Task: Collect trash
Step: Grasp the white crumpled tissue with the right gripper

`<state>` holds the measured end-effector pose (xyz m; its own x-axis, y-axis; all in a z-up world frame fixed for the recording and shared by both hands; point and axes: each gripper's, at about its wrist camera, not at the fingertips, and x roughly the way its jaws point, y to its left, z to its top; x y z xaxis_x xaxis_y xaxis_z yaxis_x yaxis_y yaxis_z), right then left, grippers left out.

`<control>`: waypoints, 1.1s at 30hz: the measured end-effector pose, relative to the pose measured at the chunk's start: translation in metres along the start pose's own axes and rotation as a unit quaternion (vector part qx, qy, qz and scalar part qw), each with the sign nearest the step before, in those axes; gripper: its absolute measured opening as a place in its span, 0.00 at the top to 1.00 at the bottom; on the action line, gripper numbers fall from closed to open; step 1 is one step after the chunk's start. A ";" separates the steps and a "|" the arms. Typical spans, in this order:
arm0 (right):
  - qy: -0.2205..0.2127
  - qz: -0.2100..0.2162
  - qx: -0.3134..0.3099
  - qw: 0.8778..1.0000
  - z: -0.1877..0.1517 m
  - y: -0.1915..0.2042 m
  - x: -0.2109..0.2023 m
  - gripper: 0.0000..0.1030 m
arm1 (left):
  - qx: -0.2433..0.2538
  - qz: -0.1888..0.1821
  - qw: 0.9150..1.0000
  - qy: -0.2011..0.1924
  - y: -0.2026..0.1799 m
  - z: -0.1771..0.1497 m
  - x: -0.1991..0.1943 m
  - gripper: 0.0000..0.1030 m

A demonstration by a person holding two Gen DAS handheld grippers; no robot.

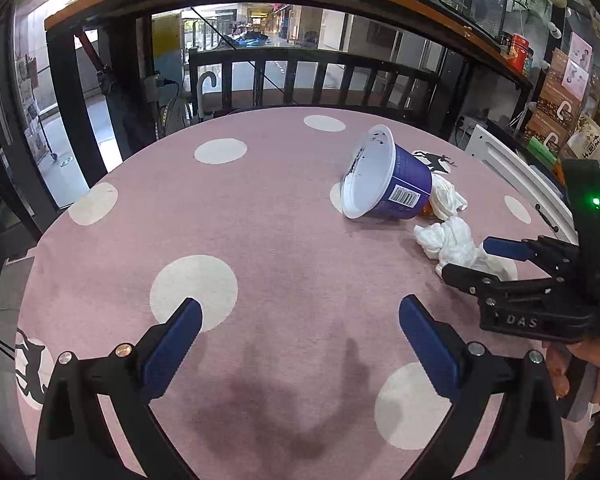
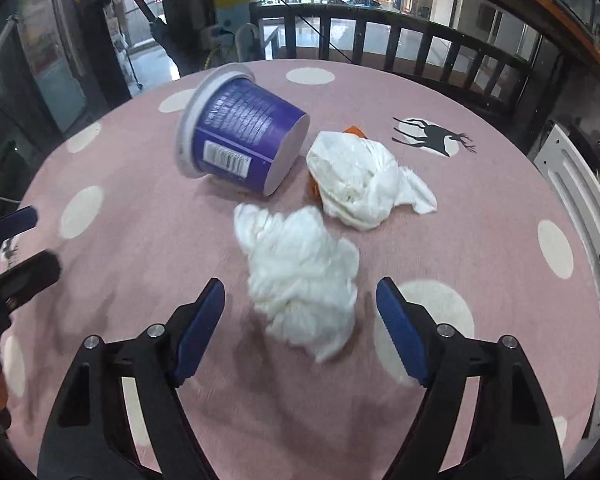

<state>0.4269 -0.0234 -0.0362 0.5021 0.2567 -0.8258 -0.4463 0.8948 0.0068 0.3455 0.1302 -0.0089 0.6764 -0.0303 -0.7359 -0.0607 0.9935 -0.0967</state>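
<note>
A purple paper cup [image 2: 240, 136] lies on its side on the pink dotted table [image 2: 140, 240]; it also shows in the left wrist view [image 1: 384, 176]. Two crumpled white tissues lie beside it: a near one [image 2: 300, 272] and a far one [image 2: 360, 180] with something orange under it. My right gripper [image 2: 300, 320] is open, its fingers either side of the near tissue's lower end. In the left wrist view the right gripper [image 1: 468, 258] is open around the near tissue [image 1: 452, 244]. My left gripper [image 1: 300, 340] is open and empty above bare table.
A black railing [image 1: 300, 76] runs behind the table. Shelves with boxes and tins [image 1: 556, 92] stand at the right. A white panel [image 2: 576, 200] lies along the table's right edge. A deer print [image 2: 432, 136] marks the cloth.
</note>
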 end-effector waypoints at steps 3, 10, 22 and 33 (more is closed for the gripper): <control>0.003 -0.008 0.002 1.000 0.007 -0.001 0.009 0.32 | 0.001 -0.001 1.000 0.002 0.001 0.001 0.004 0.05; 0.000 -0.004 0.008 1.000 0.006 -0.003 0.013 0.60 | -0.001 -0.007 1.000 0.001 0.006 0.002 0.011 0.05; -0.043 -0.013 0.023 0.999 -0.022 -0.025 -0.029 0.71 | 0.023 -0.020 0.999 -0.012 -0.030 0.039 0.037 0.05; -0.054 -0.001 0.045 0.998 -0.065 -0.049 -0.073 0.70 | 0.025 0.042 0.999 0.009 -0.073 0.057 0.091 0.05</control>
<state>0.3642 -0.1093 -0.0128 0.5823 0.2883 -0.7602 -0.3788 0.9235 0.0601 0.4534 0.0611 -0.0307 0.6577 0.0523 -0.7515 -0.0793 0.9968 -0.0001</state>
